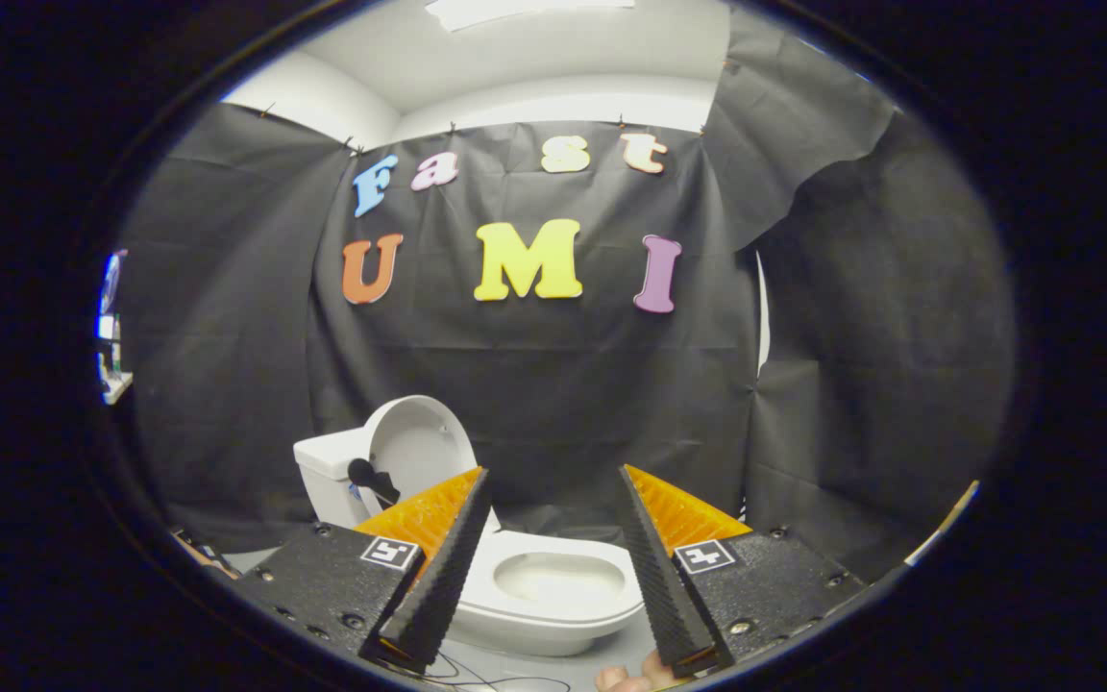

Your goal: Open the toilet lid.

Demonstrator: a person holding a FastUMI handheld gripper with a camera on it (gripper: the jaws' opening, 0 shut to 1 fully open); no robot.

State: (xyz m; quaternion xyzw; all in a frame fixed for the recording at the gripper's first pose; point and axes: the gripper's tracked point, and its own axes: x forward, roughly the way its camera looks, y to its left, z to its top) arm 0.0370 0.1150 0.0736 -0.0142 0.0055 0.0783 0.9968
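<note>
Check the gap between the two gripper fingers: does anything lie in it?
In the gripper view the gripper is open and grips nothing. Through the gap shows the toilet bowl, seat down; the toilet lid stands raised against the tank.

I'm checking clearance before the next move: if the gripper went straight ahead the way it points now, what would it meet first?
Probably the toilet seat, lying just ahead between the open gripper's fingers; the raised lid stands off to one side. Depth is hard to judge.
</note>
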